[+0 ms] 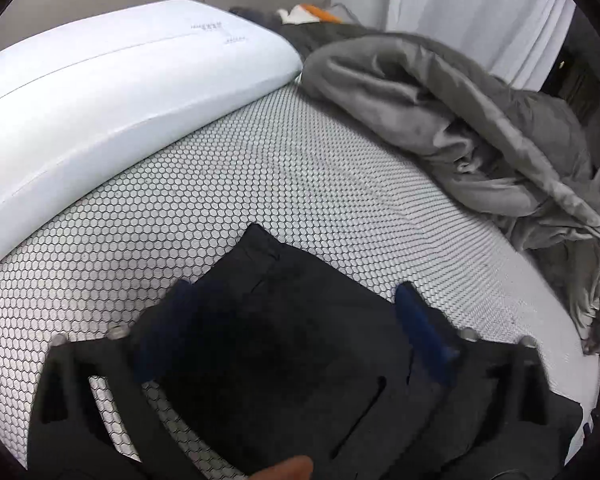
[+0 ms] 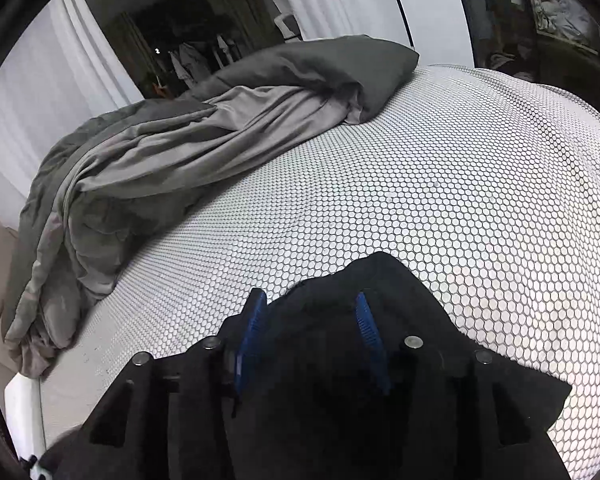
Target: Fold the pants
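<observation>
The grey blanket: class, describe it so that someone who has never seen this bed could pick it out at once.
Start at the mattress with its white honeycomb-patterned cover. Along its far edge from the black pants lies the grey blanket, bunched in a long rumpled heap. Unlike the smooth white pillow and the flat black pants, it is crumpled and two-toned, dark grey outside and paler grey inside.

Soft even indoor light, strong fisheye bending with dark corners, slight motion blur (near foreground softest)

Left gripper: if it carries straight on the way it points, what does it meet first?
Most likely the black pants lying between the open left gripper fingers, then the honeycomb-patterned mattress; depth is uncertain.
</observation>
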A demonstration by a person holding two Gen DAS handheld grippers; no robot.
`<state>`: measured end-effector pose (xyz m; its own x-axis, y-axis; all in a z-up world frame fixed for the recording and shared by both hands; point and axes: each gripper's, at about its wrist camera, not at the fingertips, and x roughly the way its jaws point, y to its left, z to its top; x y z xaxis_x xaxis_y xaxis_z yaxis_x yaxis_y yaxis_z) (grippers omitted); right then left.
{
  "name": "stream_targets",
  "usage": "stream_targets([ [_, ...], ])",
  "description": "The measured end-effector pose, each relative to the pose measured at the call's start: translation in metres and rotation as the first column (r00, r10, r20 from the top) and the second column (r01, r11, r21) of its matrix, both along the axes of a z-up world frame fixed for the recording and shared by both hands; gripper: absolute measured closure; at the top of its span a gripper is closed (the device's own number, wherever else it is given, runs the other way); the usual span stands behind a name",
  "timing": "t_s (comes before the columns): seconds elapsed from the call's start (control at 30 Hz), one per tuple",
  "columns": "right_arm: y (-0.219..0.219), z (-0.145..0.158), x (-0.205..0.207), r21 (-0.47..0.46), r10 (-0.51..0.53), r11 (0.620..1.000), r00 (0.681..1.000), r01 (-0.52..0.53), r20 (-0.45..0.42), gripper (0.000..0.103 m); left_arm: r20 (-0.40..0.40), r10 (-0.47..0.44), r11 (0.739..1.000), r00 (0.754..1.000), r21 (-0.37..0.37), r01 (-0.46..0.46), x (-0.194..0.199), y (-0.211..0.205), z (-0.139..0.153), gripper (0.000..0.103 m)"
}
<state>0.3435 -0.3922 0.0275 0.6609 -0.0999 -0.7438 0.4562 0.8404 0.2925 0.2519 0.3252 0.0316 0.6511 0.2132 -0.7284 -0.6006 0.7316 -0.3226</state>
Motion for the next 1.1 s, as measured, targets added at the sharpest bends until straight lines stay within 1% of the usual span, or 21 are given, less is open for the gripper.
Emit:
stream_targets([
  [0.1,0.008,0.006,-0.027,-0.004,0.051,0.999,0.998,-0.051,0.045,0.036,0.040,-0.006,1.000,0.999,-0.012,0.006,-0.031,-0.003,0.004,0.001],
  [0.2,0.018,0.014,-0.065,0.017,0.102,0.994,0.991,-0.104,0.089,0.026,0.081,-0.015,1.000,0.997,-0.016,0.016,-0.066,-0.020,0.010,0.002],
  [0.23,0.021,0.017,-0.082,0.032,0.115,0.992,0.988,-0.119,0.106,0.022,0.083,-0.026,0.999,0.996,-0.019,0.028,-0.075,-0.026,0.011,0.003],
  [0.3,0.028,0.019,-0.102,0.054,0.162,0.984,0.981,-0.169,0.106,0.020,0.076,-0.068,0.996,0.995,-0.043,0.072,-0.095,-0.042,0.008,0.009],
  [0.37,0.035,0.018,-0.118,0.077,0.191,0.977,0.976,-0.199,0.101,0.019,0.090,-0.082,0.987,0.993,-0.134,0.094,-0.115,-0.054,-0.003,0.018],
  [0.43,0.035,0.015,-0.142,0.127,0.205,0.968,0.973,-0.218,0.105,0.017,0.119,-0.099,0.957,0.988,-0.261,0.127,-0.134,-0.063,-0.024,0.023],
  [0.5,0.028,0.005,-0.166,0.173,0.211,0.958,0.970,-0.229,0.119,0.016,0.100,-0.115,0.938,0.988,-0.318,0.141,-0.137,-0.068,-0.045,0.029],
  [0.53,0.025,0.000,-0.175,0.185,0.210,0.956,0.971,-0.229,0.117,0.016,0.082,-0.118,0.932,0.990,-0.334,0.138,-0.135,-0.069,-0.054,0.039],
  [0.57,0.021,-0.008,-0.182,0.201,0.206,0.954,0.973,-0.224,0.104,0.016,0.057,-0.114,0.927,0.992,-0.352,0.127,-0.129,-0.067,-0.063,0.045],
  [0.6,0.020,-0.013,-0.187,0.214,0.202,0.952,0.975,-0.218,0.094,0.016,0.055,-0.105,0.925,0.993,-0.360,0.118,-0.125,-0.065,-0.068,0.046],
  [0.63,0.013,-0.019,-0.189,0.236,0.193,0.950,0.978,-0.207,0.080,0.016,0.058,-0.092,0.925,0.994,-0.364,0.107,-0.121,-0.062,-0.071,0.047],
  [0.67,0.009,-0.024,-0.188,0.244,0.186,0.949,0.980,-0.198,0.072,0.016,0.054,-0.068,0.929,0.996,-0.361,0.083,-0.117,-0.059,-0.075,0.055],
  [0.7,0.004,-0.028,-0.186,0.250,0.178,0.950,0.982,-0.187,0.057,0.016,0.038,-0.034,0.933,0.999,-0.357,0.045,-0.111,-0.056,-0.077,0.058],
  [0.73,0.001,-0.033,-0.186,0.262,0.168,0.949,0.985,-0.173,0.040,0.016,0.041,-0.023,0.931,0.999,-0.362,0.037,-0.106,-0.054,-0.079,0.065],
  [0.77,-0.003,-0.036,-0.187,0.281,0.160,0.946,0.987,-0.161,0.030,0.016,0.050,-0.019,0.930,0.999,-0.367,0.036,-0.101,-0.053,-0.080,0.078],
  [0.83,-0.012,-0.041,-0.184,0.320,0.143,0.936,0.989,-0.145,0.029,0.016,0.034,0.006,0.944,0.999,-0.330,0.006,-0.097,-0.053,-0.080,0.097],
  [0.87,-0.016,-0.043,-0.184,0.339,0.134,0.931,0.991,-0.136,0.031,0.016,0.044,0.014,0.946,0.999,-0.325,0.001,-0.098,-0.054,-0.079,0.101],
  [0.93,-0.021,-0.046,-0.184,0.363,0.128,0.923,0.991,-0.130,0.029,0.016,0.084,0.033,0.948,0.996,-0.319,-0.005,-0.108,-0.055,-0.072,0.102],
  [1.0,-0.022,-0.047,-0.188,0.371,0.159,0.916,0.987,-0.153,0.015,0.016,0.124,0.022,0.957,0.992,-0.290,0.015,-0.125,-0.056,-0.058,0.102],
  [1.03,-0.021,-0.046,-0.189,0.369,0.179,0.913,0.984,-0.172,0.017,0.016,0.131,0.017,0.962,0.991,-0.271,0.019,-0.131,-0.057,-0.053,0.102],
  [1.1,-0.021,-0.045,-0.190,0.386,0.202,0.901,0.979,-0.198,0.030,0.016,0.115,0.007,0.973,0.993,-0.231,0.020,-0.134,-0.056,-0.051,0.102],
])
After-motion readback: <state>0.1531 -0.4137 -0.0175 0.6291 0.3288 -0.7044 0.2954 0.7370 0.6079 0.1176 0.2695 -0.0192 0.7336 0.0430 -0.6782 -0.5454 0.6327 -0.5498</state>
